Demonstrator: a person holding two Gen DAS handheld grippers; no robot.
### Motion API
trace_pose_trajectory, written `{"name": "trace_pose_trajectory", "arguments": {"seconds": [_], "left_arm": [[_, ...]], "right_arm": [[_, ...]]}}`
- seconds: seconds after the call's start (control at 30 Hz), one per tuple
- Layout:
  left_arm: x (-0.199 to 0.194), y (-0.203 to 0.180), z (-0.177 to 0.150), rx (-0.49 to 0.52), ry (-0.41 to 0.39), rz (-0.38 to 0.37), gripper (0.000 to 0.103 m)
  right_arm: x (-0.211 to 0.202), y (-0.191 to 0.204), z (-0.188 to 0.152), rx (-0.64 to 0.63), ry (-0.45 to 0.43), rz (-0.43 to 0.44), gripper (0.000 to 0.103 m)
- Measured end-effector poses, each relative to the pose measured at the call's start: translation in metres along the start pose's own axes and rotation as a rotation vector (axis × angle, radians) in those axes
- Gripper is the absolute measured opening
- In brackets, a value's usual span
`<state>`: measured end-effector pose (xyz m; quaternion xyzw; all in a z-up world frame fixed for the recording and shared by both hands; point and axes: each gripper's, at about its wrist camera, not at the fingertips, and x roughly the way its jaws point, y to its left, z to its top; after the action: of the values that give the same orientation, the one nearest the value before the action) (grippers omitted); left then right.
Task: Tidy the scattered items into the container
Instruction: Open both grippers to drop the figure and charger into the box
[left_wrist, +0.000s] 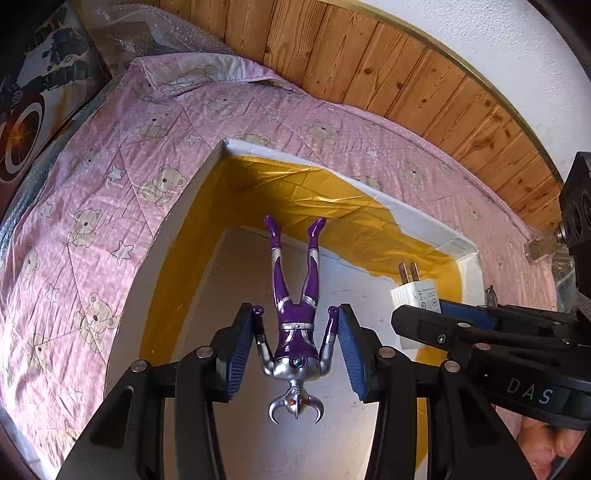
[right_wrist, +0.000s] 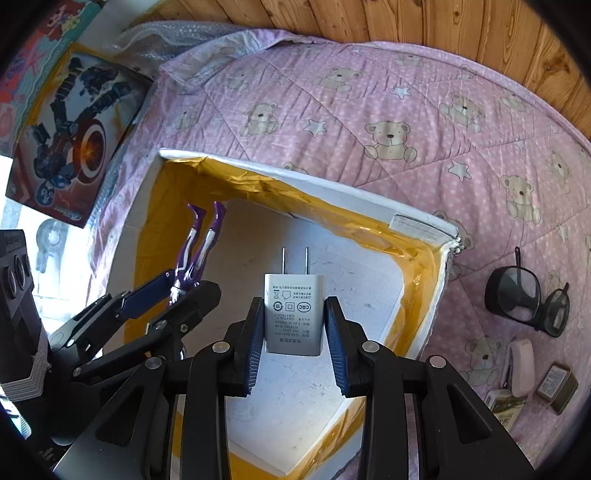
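A purple and silver action figure (left_wrist: 295, 325) sits between the blue pads of my left gripper (left_wrist: 297, 314), which is shut on its arms, legs pointing away. My right gripper (right_wrist: 294, 314) is shut on a white plug charger (right_wrist: 293, 314), prongs pointing forward. Both hover over the open white box (right_wrist: 332, 192) whose inner walls are lined with yellow tape. In the left wrist view the charger (left_wrist: 413, 295) and right gripper (left_wrist: 410, 321) come in from the right, over the box (left_wrist: 207, 192). The right wrist view shows the figure (right_wrist: 197, 243) in the left gripper (right_wrist: 192, 282) at the left.
The box lies on a pink teddy-bear quilt (right_wrist: 369, 110). To its right lie black glasses (right_wrist: 524, 291), a pink case (right_wrist: 521, 365), a small tin (right_wrist: 557, 384) and a small carton (right_wrist: 502, 404). A toy box (right_wrist: 70, 144) leans at the far left. Wood panelling (left_wrist: 369, 66) backs the bed.
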<state>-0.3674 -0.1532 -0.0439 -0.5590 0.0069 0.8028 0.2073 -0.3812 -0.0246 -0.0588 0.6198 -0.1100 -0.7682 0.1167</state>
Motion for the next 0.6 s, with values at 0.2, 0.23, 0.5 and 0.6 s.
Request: {"name": "trace_pose_trajectory", "arguments": {"seconds": [0.2, 0.23, 0.5, 0.6], "left_arm": [[0.023, 0.009, 0.003, -0.030, 0.030, 0.004, 0.047], [0.024, 0.010, 0.002, -0.030, 0.028, 0.003, 0.047], [0.038, 0.013, 0.006, -0.072, 0.068, 0.006, 0.060], [0.036, 0.014, 0.007, -0.081, 0.074, -0.003, 0.062]], "right_arm": [[0.006, 0.009, 0.009, -0.053, -0.007, -0.057, 0.034], [0.005, 0.010, 0.009, -0.057, -0.009, -0.057, 0.035], [0.004, 0.011, 0.011, -0.068, -0.029, -0.072, 0.038], [-0.001, 0.005, 0.010, -0.040, -0.040, -0.050, 0.038]]}}
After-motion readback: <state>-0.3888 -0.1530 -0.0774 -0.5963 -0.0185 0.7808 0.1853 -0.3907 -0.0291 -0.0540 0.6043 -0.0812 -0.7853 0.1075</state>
